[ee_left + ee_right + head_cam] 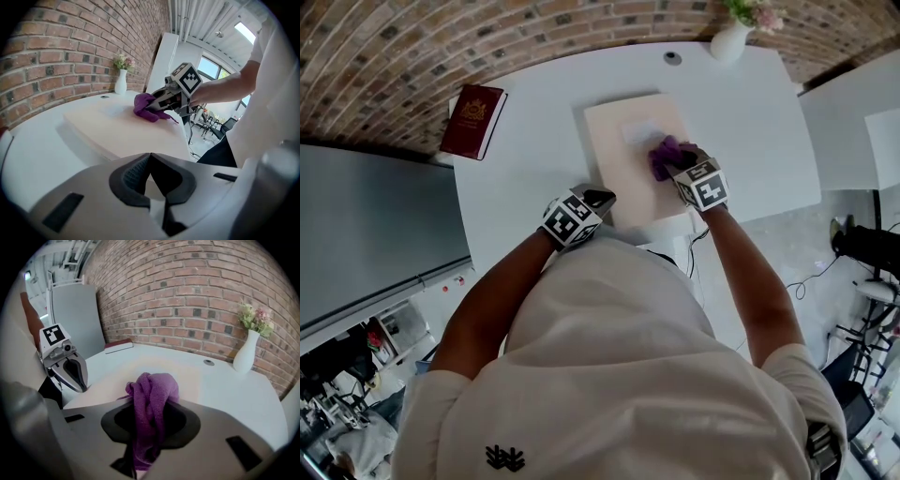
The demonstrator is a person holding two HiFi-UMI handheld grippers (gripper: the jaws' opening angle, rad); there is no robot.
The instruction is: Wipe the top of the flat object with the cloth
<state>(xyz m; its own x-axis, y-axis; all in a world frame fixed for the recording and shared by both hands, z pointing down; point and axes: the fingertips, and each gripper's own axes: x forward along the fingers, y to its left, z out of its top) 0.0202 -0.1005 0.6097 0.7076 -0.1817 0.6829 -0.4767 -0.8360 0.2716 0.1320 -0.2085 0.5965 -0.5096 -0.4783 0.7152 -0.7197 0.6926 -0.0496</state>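
Note:
A pale beige flat board (628,159) lies on the white table (525,159). My right gripper (675,161) is shut on a purple cloth (666,154), pressing it on the board's right side. The cloth (152,399) hangs bunched between the right jaws in the right gripper view. My left gripper (602,198) rests at the board's near left corner with its jaws shut and nothing in them (149,161). In the left gripper view the cloth (147,107) sits on the board (117,131) under the right gripper (157,105).
A dark red booklet (472,120) lies at the table's far left. A white vase with flowers (733,36) stands at the far right edge, with a small round fitting (673,58) beside it. A brick wall runs behind. A grey panel (366,225) stands left of the table.

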